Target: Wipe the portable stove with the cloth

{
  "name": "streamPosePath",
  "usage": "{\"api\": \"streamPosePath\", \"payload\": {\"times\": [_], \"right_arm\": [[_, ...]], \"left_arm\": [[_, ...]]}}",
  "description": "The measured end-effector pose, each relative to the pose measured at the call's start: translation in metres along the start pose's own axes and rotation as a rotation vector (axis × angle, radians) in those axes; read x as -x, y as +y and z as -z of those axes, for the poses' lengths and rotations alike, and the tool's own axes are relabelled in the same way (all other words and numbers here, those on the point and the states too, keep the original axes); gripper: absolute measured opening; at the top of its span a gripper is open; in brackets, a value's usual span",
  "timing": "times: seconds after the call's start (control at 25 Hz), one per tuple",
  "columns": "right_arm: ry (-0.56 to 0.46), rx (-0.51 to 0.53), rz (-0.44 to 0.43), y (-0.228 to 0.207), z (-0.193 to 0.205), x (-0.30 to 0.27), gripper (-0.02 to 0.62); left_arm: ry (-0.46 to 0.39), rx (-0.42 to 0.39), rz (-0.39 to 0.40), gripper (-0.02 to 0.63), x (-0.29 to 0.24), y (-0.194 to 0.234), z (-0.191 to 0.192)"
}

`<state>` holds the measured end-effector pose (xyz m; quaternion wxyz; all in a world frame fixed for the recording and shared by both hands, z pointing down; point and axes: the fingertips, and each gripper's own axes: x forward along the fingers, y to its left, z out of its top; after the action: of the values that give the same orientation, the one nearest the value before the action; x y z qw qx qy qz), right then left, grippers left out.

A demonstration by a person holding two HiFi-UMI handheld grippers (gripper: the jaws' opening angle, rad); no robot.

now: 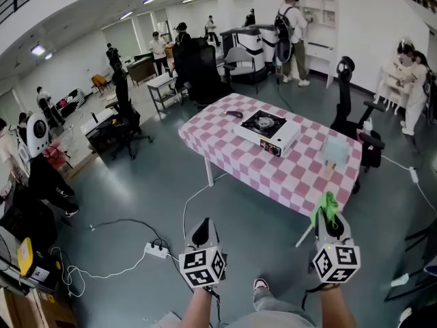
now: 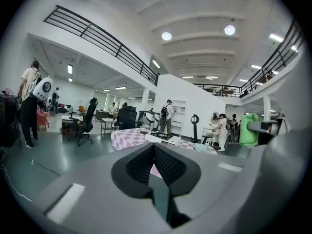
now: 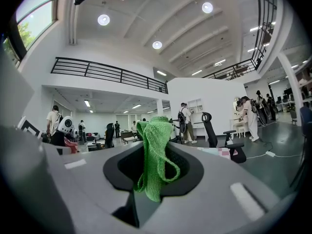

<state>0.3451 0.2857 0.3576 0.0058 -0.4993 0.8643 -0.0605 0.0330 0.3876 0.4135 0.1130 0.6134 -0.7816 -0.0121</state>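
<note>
**Head view.** Left gripper (image 1: 203, 236) and right gripper (image 1: 332, 223) are held low over the grey floor (image 1: 136, 190), short of the desk (image 1: 225, 149). The desk carries a pink-and-white checked cover. The portable stove (image 1: 268, 132), white body with a black burner top, sits near the desk's middle, well apart from both grippers. A small dark object (image 1: 234, 113) lies just beyond the stove. A pale blue square item (image 1: 334, 149) lies toward the desk's right end. The green cloth (image 1: 326, 209) sticks out of the right gripper's tip. A white power strip (image 1: 157, 251) with cables lies on the floor to the left.

**Left gripper view.** The fingers (image 2: 141, 165) are clenched against each other with nothing between them. The checked desk (image 2: 126, 136) and the stove (image 2: 163, 138) show beyond the tips, far off. The cloth (image 2: 249, 129) is visible at the right edge.

**Right gripper view.** The fingers (image 3: 183, 167) are clamped on the green cloth (image 3: 153, 150), a knitted strip standing up past the tips, with a loose loop hanging on its right side. A black office chair (image 3: 214, 135) stands beyond. People stand in the background.
</note>
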Motion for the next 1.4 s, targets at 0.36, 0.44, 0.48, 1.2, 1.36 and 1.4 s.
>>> {"api": "streamPosePath", "payload": {"times": [0.36, 0.44, 0.48, 1.2, 1.36, 1.4], "right_arm": [[0.0, -0.003, -0.026, -0.032, -0.019, -0.135, 0.075], [0.003, 0.001, -0.035, -0.035, -0.02, -0.159, 0.075], [0.005, 0.001, -0.039, -0.037, -0.02, -0.169, 0.075], [0.088, -0.049, 0.057, -0.075, 0.017, -0.264, 0.075], [0.076, -0.047, 0.122, -0.077, 0.01, -0.294, 0.075], [0.073, -0.045, 0.141, -0.077, 0.006, -0.301, 0.075]], "left_arm": [[-0.03, -0.011, -0.021, 0.0, -0.121, 0.008, -0.041], [-0.03, -0.012, -0.026, 0.0, -0.142, 0.009, -0.046], [-0.029, -0.011, -0.028, 0.0, -0.152, 0.009, -0.047], [0.057, -0.011, 0.014, 0.0, -0.291, 0.024, -0.034], [0.051, -0.015, 0.079, 0.0, -0.34, 0.032, -0.05], [0.05, -0.02, 0.095, 0.0, -0.353, 0.035, -0.056]]}}
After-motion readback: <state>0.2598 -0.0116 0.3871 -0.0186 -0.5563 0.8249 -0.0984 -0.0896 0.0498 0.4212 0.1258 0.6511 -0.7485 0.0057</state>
